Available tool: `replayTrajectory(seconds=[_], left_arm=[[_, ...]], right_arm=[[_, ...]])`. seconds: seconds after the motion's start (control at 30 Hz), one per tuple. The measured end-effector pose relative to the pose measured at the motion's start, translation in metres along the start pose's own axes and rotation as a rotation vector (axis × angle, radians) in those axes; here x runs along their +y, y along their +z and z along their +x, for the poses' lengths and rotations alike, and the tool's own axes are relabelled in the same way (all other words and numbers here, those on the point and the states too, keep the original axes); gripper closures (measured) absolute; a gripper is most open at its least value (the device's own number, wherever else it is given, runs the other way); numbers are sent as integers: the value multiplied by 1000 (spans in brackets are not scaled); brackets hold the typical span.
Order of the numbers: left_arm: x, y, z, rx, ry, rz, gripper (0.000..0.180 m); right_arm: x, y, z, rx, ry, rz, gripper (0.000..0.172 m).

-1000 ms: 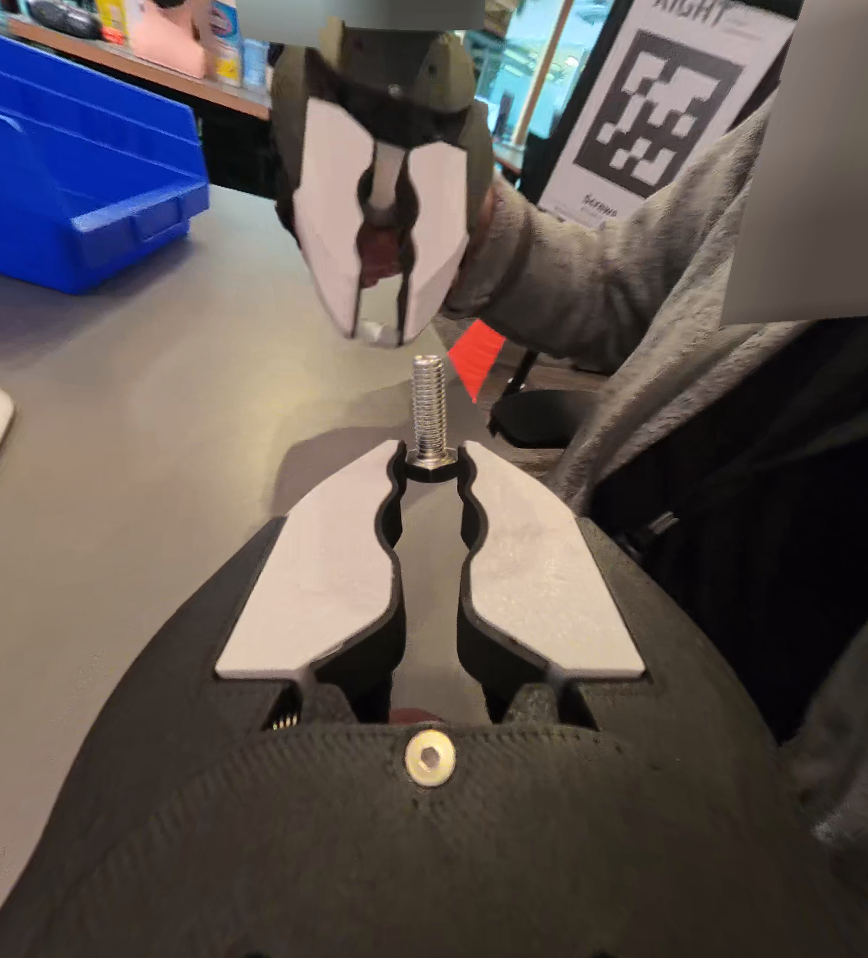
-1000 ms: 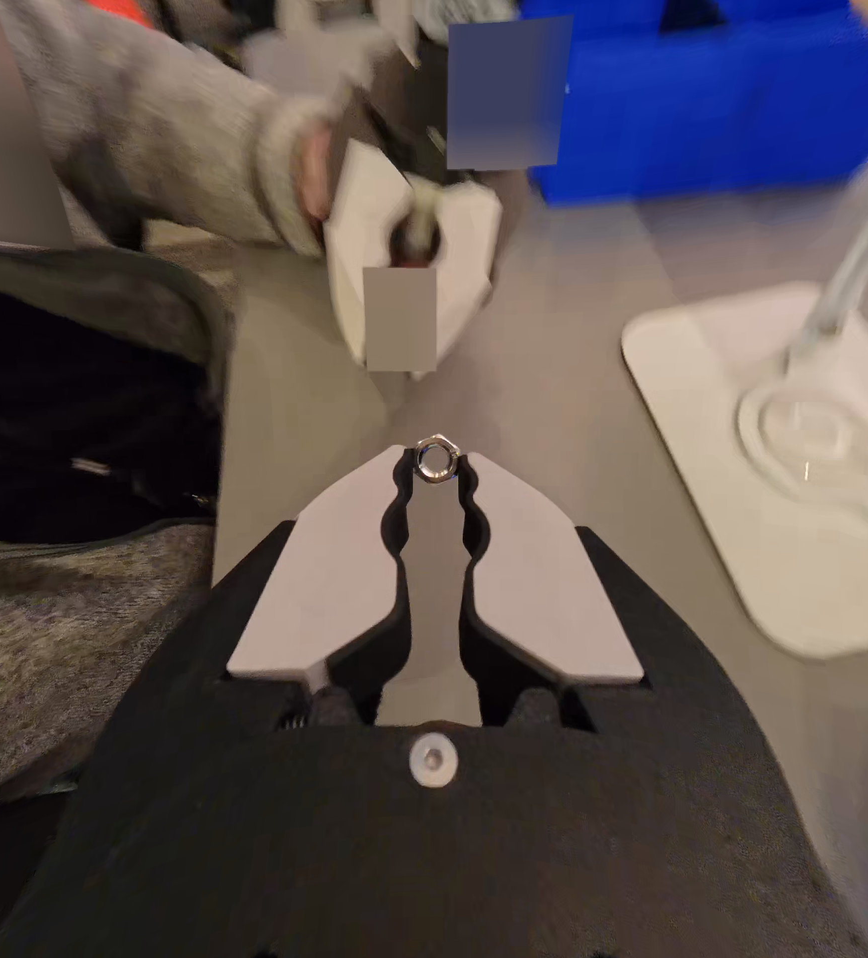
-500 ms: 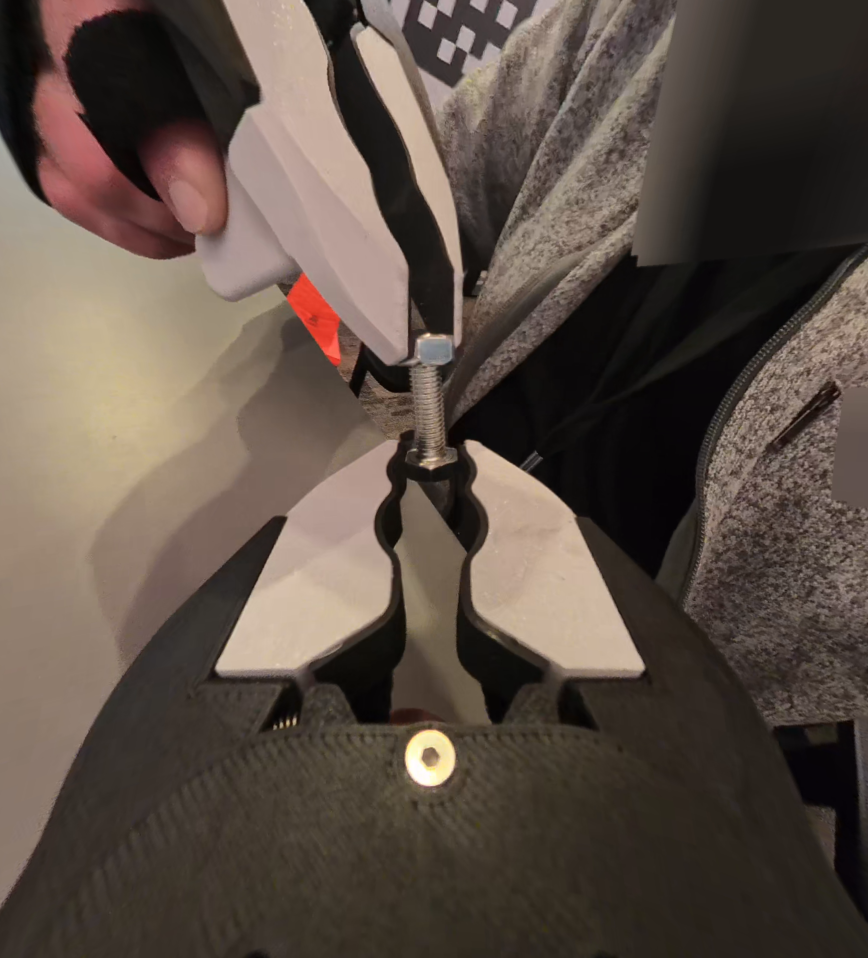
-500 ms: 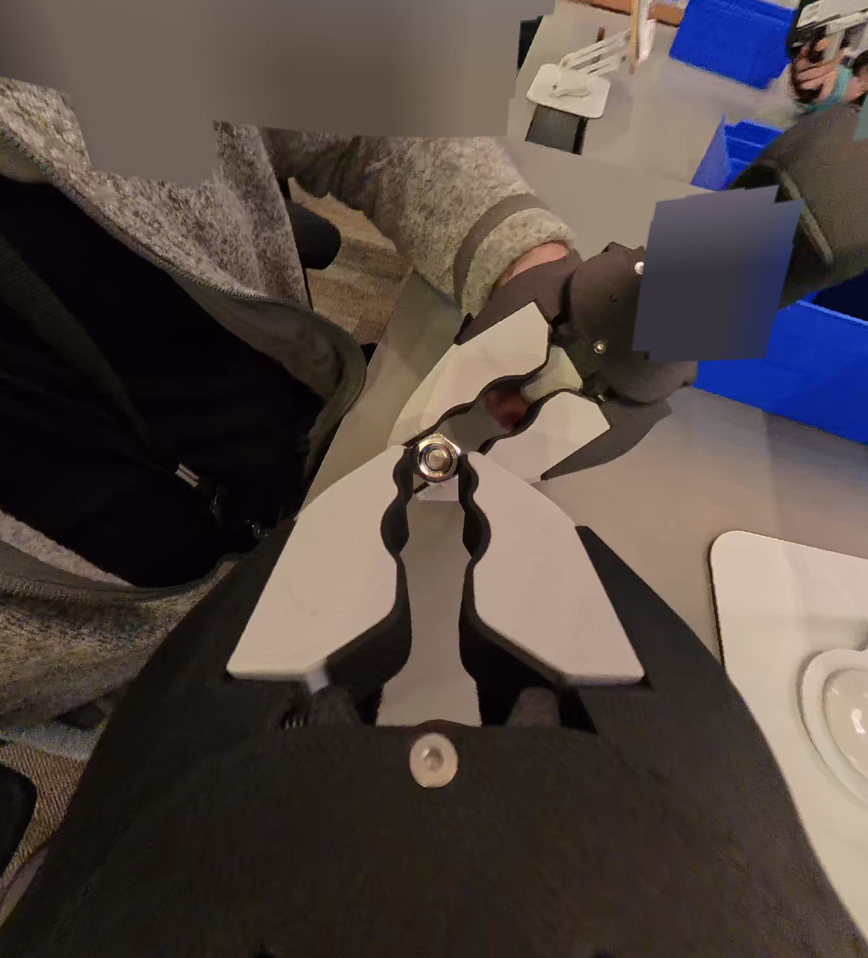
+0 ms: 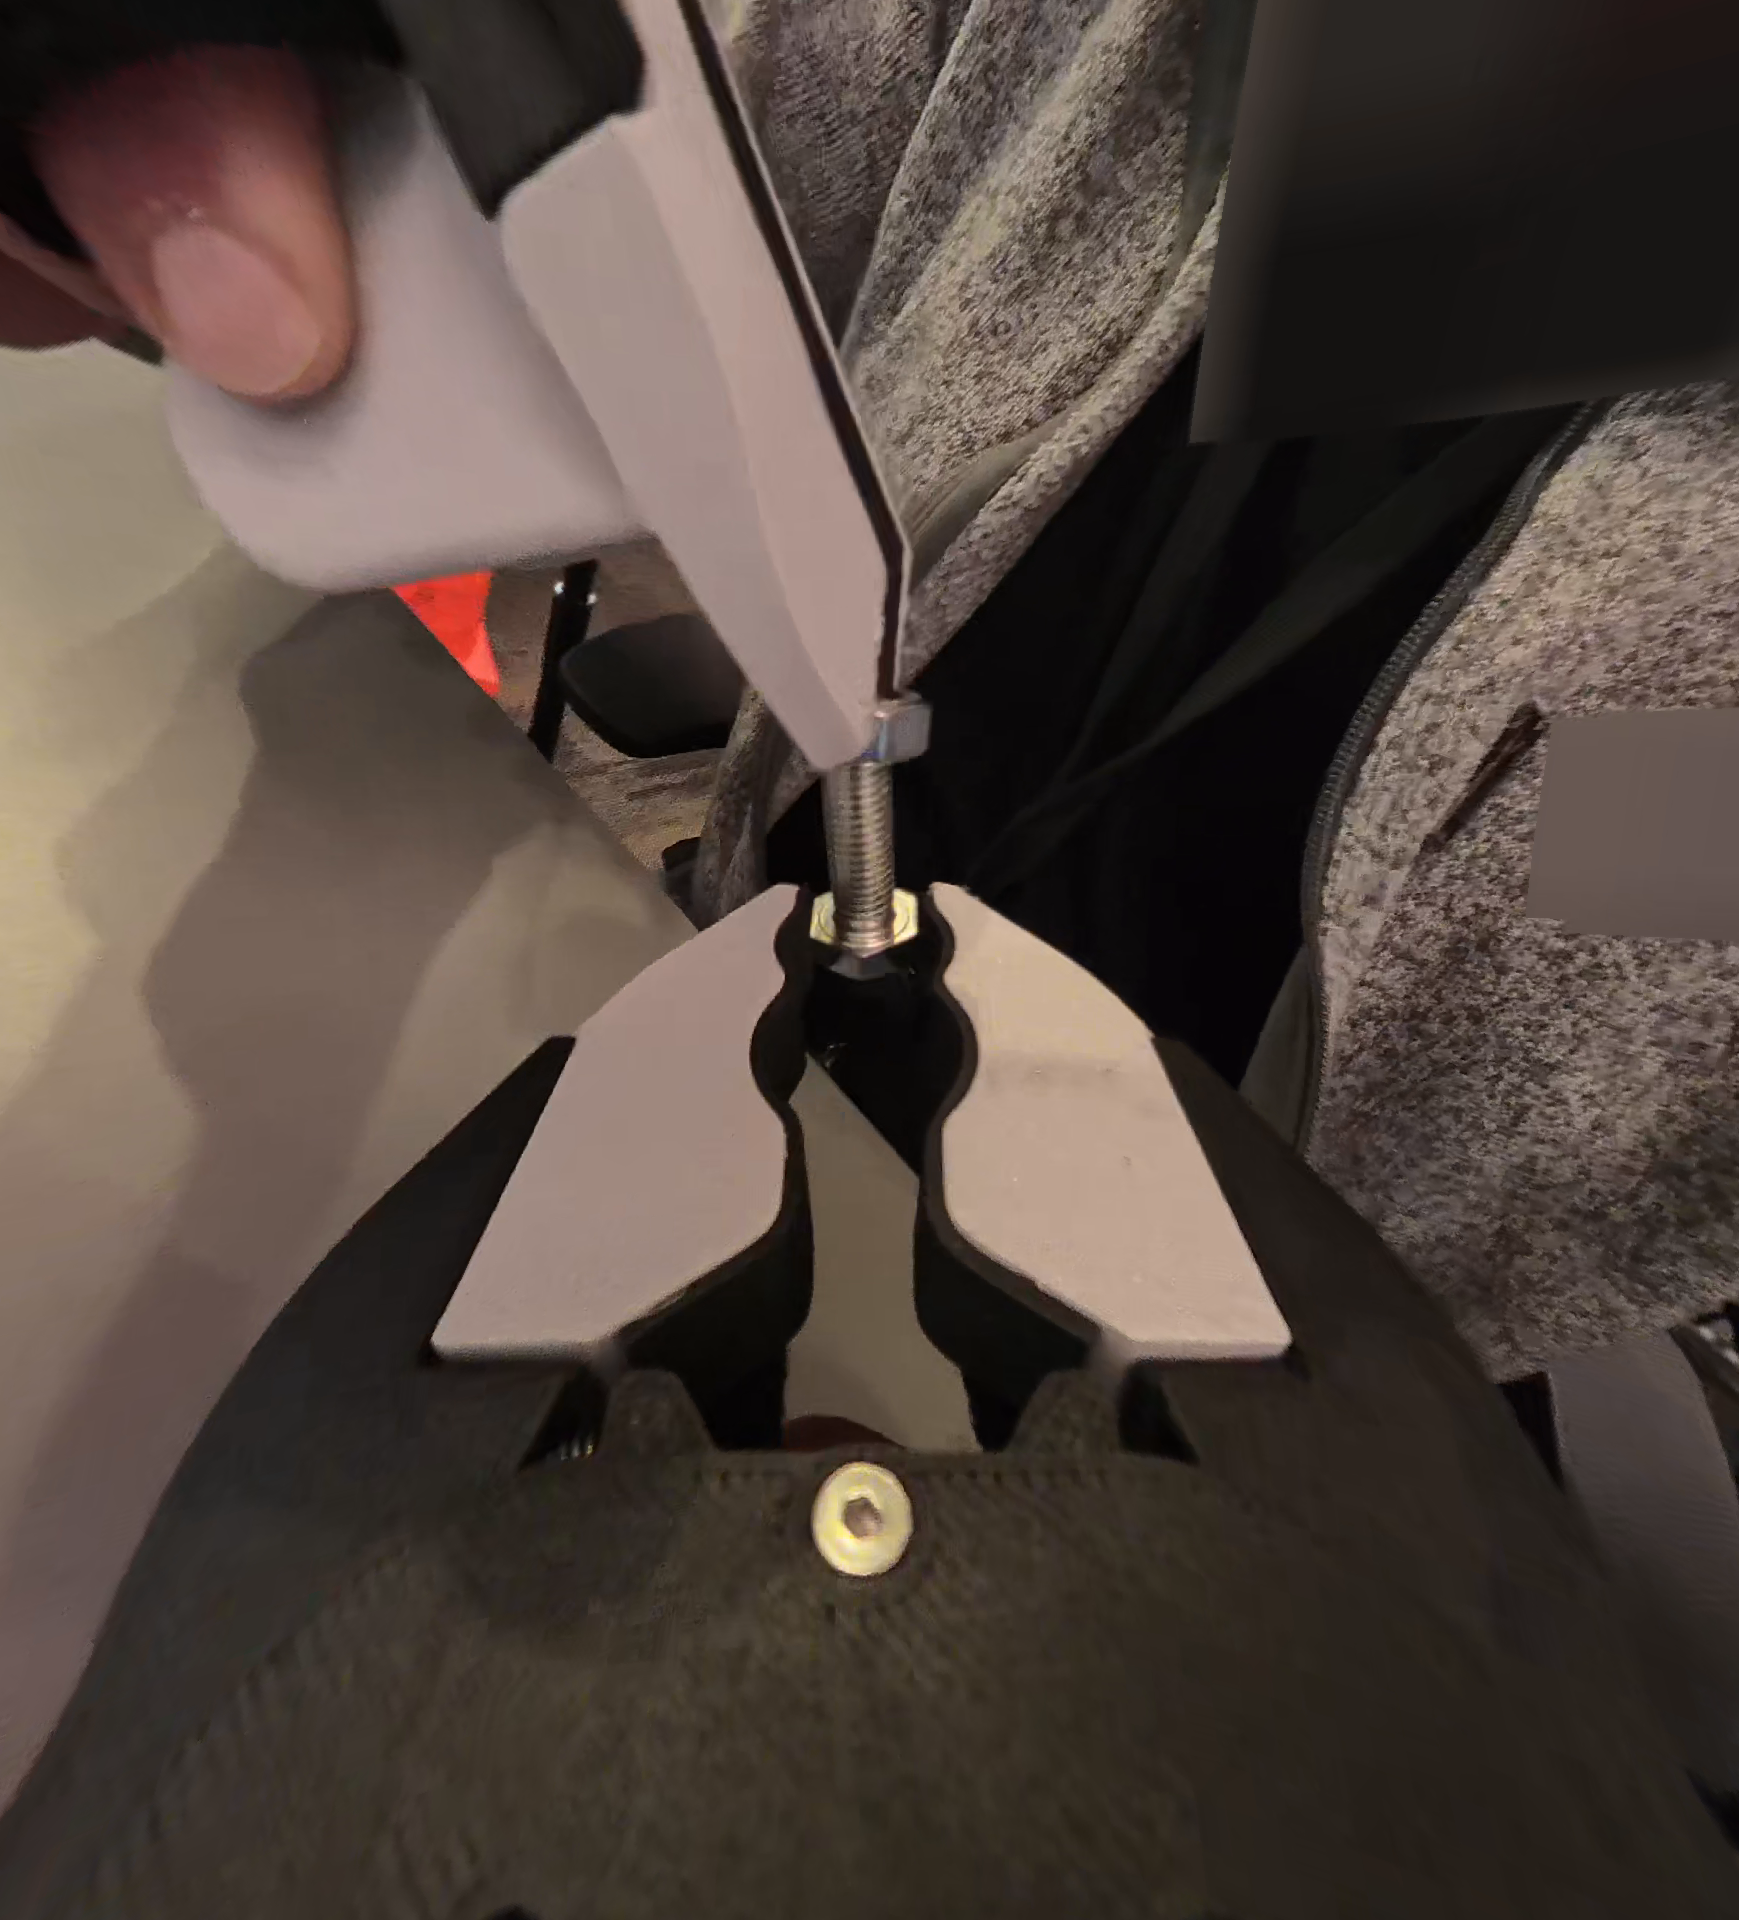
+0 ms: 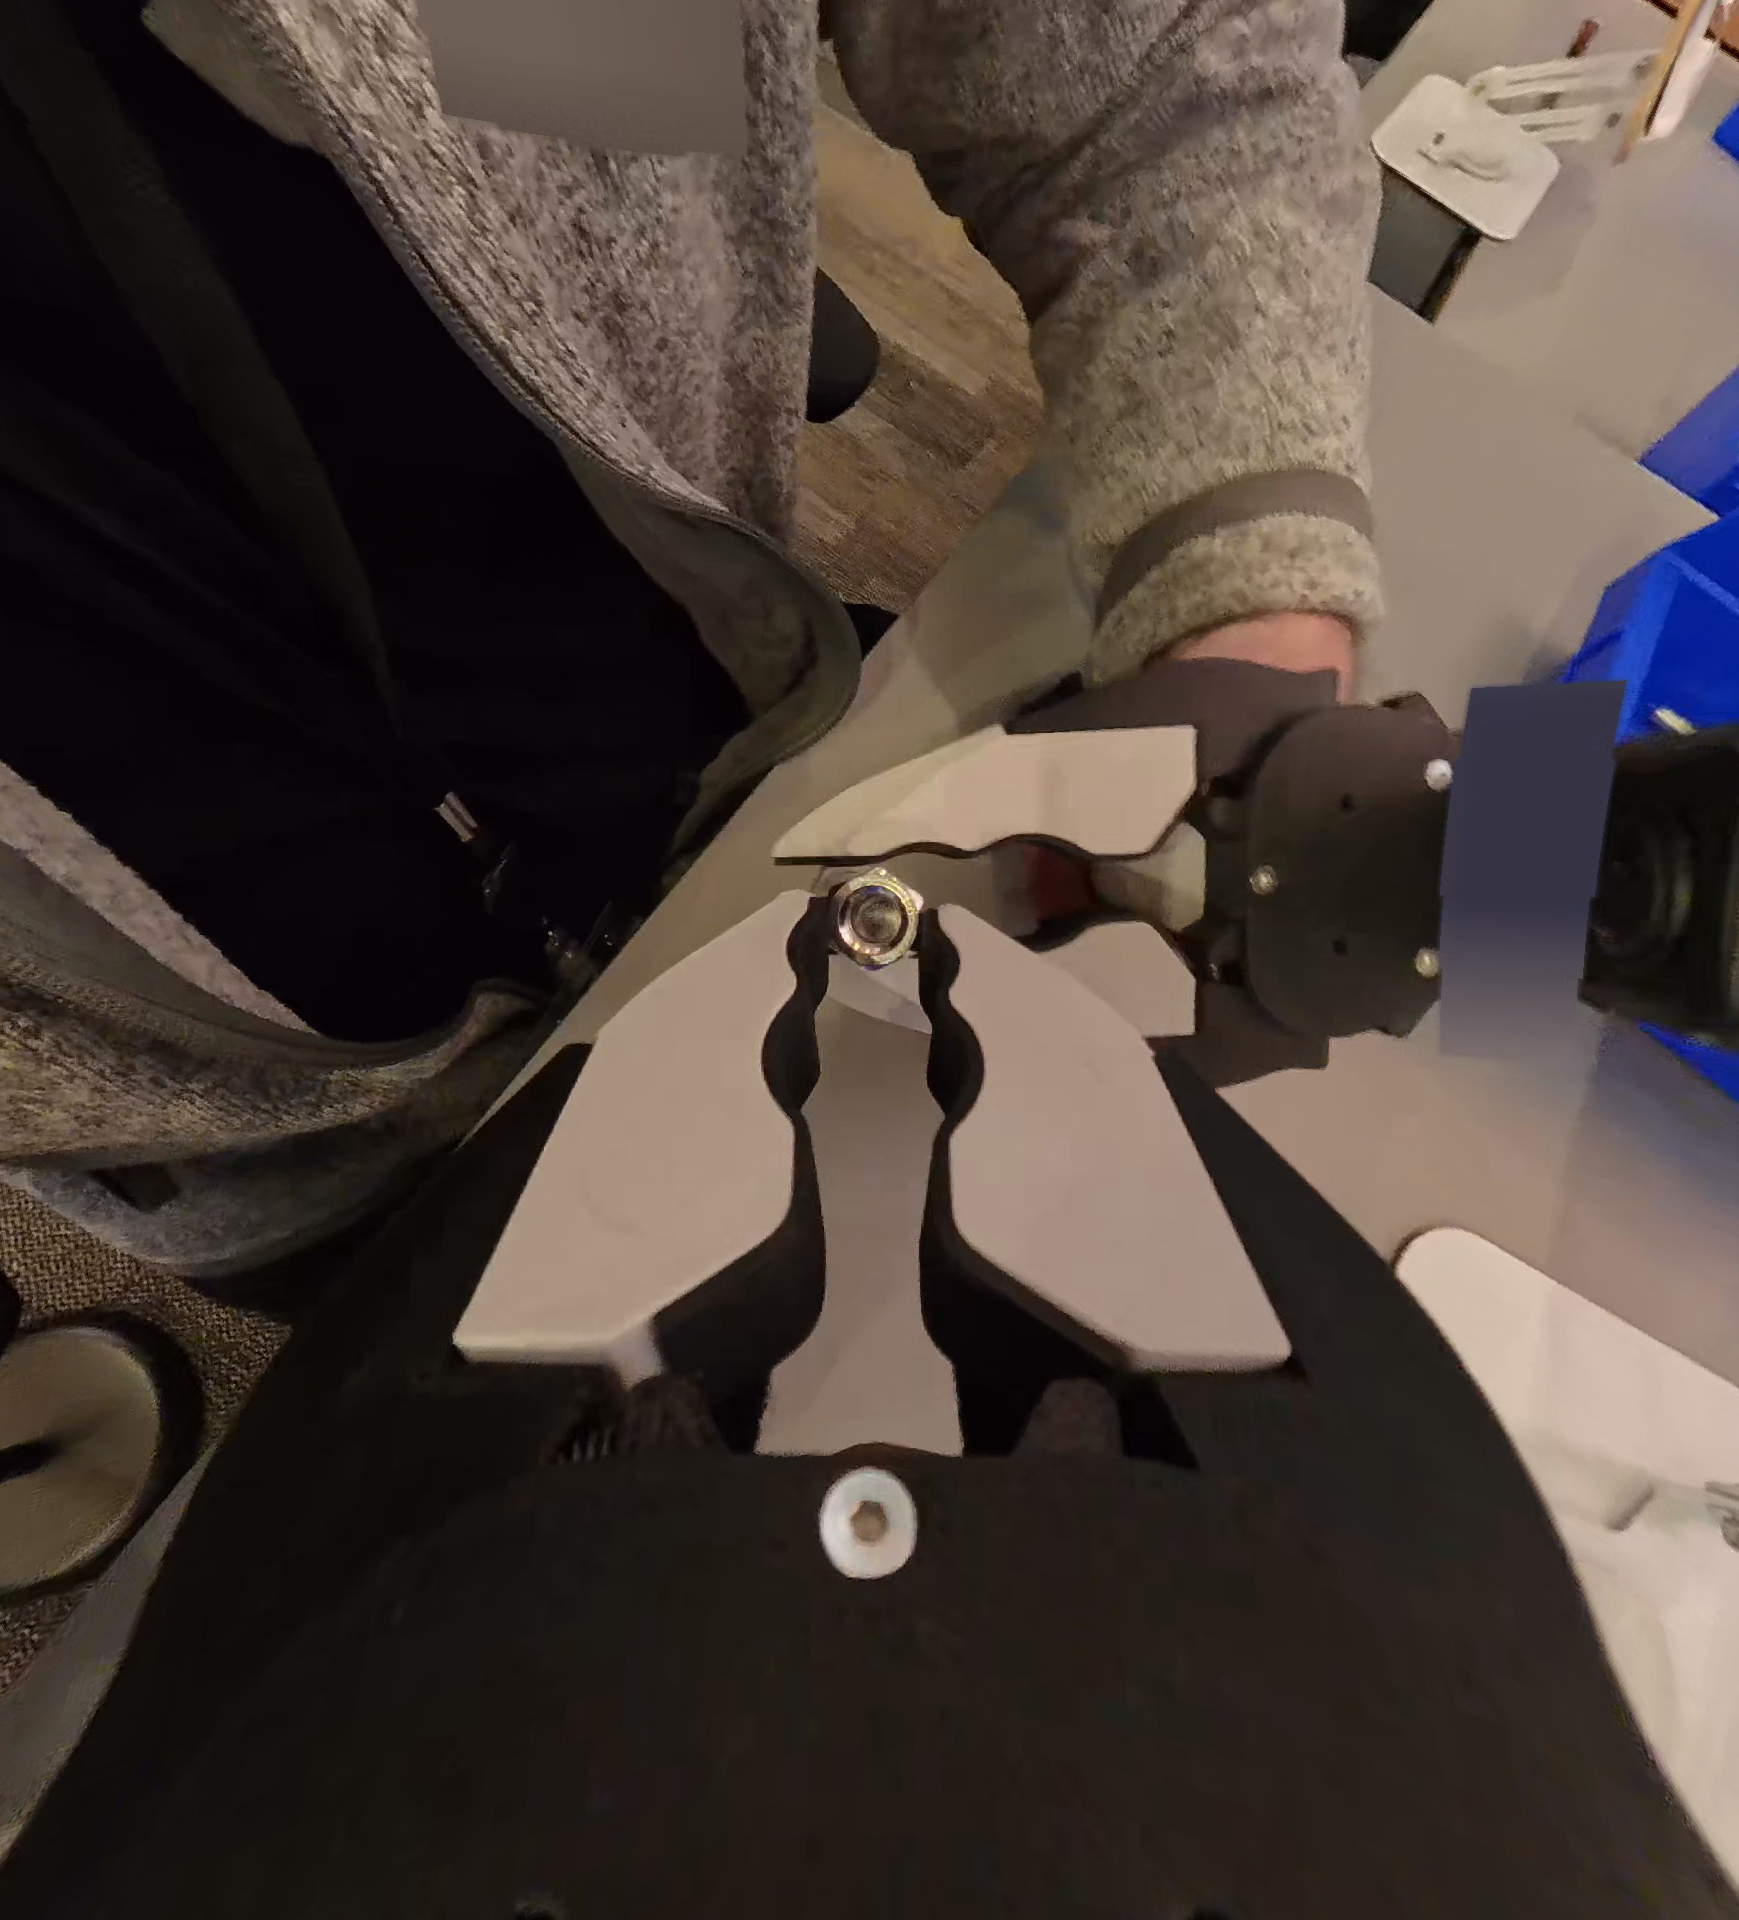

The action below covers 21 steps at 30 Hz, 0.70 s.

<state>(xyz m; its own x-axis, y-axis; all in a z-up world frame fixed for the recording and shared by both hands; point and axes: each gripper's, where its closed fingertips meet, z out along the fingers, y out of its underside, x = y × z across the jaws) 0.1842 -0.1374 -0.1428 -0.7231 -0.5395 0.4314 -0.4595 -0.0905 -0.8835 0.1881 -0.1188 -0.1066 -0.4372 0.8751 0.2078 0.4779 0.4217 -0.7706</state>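
Bolt head pinched in my left hand-held gripper; my right hand-held gripper pinches the nut on its tip.

Blue bins right; white base near; grey tabletop between open.

Bench: flat grey tabletop, matte, evenly lit.
Floor: brown woven carpet beyond the bench's near edge.
Storage: blue plastic bins at the bench's far right edge.
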Motion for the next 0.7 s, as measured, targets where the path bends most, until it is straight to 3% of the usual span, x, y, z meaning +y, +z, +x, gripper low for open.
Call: replayTrajectory(seconds=[0.23, 0.57, 0.7], left_arm=[[5, -10, -21, -159, 16, -72, 163], [12, -15, -31, -233, 45, -233, 163], [8, -20, -36, -268, 42, -206, 163]], right_arm=[[17, -4, 7, 45, 74, -59, 155], [27, -3, 5, 24, 91, -116, 154], [29, -7, 9, 65, 97, -114, 155]])
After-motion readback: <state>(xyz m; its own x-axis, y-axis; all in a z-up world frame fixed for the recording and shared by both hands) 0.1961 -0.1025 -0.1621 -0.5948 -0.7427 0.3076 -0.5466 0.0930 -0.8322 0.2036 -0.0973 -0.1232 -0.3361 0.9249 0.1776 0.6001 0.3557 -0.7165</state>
